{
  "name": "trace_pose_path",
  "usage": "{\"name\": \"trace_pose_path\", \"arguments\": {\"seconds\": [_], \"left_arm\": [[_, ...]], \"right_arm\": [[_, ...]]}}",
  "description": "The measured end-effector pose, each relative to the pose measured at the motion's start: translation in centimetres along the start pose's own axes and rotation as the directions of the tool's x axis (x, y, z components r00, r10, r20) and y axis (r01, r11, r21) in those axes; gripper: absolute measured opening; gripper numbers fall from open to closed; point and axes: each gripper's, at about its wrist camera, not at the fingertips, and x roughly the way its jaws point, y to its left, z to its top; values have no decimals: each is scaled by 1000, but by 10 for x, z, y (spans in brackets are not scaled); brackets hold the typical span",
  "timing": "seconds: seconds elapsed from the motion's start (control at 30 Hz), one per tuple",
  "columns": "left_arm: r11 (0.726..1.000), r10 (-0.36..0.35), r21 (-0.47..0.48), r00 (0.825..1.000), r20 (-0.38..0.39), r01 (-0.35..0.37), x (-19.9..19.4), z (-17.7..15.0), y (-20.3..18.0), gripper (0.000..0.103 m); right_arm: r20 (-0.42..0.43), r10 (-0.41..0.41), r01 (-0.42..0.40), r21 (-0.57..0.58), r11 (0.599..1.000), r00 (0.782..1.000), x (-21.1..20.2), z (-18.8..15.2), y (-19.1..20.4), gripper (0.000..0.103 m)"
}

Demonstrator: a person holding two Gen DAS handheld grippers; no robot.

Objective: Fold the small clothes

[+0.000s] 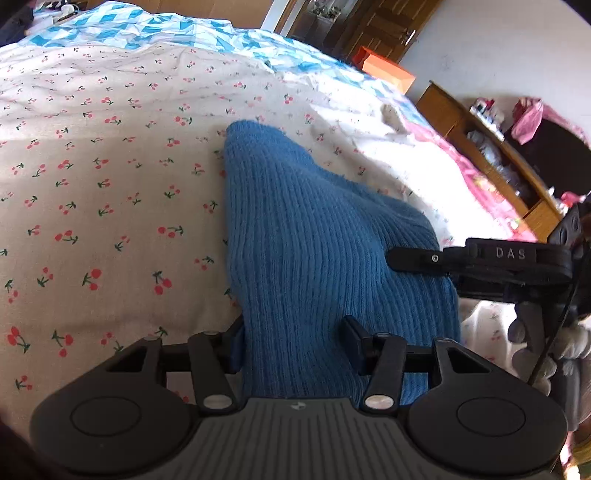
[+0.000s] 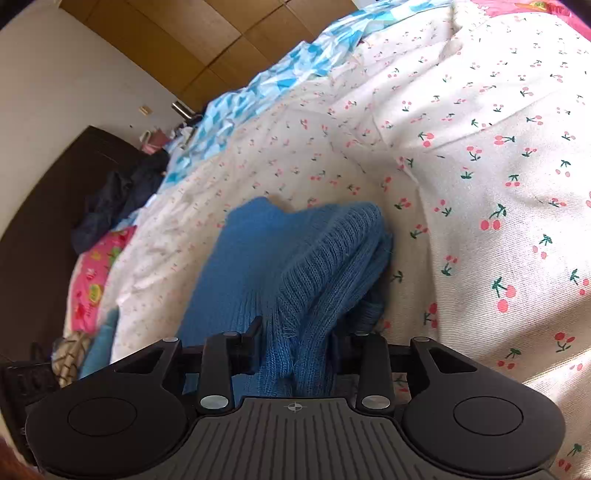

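A blue ribbed knit garment (image 1: 303, 229) lies partly raised off a cherry-print bedsheet (image 1: 110, 166). Its near end runs up between the fingers of my left gripper (image 1: 295, 339), which is shut on the knit. From the right edge of the left wrist view my right gripper (image 1: 406, 258) reaches in and pinches the garment's right side, with a gloved hand (image 1: 535, 339) behind it. In the right wrist view the garment (image 2: 258, 258) is bunched and folded over, and my right gripper (image 2: 297, 343) is shut on a thick gather of it.
The cherry-print sheet (image 2: 480, 147) spreads wide around the garment. A blue-and-white quilt (image 1: 147, 26) lies at the far side. An orange box (image 1: 388, 72) and a wooden shelf (image 1: 480, 147) stand beyond the bed. A pink pillow (image 2: 92, 273) and dark clothes (image 2: 118, 199) lie by the headboard.
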Motion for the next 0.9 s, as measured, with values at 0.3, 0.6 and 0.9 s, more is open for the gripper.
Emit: {"name": "trace_pose_path", "arguments": {"seconds": [0.3, 0.6, 0.9], "left_arm": [[993, 81, 73, 988, 130, -91, -48, 19, 2, 55], [961, 207, 125, 943, 259, -246, 35, 104, -5, 55], [948, 296, 65, 939, 173, -311, 59, 104, 18, 62]], "right_arm": [[118, -101, 103, -15, 995, 988, -37, -2, 4, 46], [191, -53, 82, -146, 986, 980, -2, 26, 38, 43], [155, -132, 150, -106, 983, 979, 29, 25, 20, 36]]}}
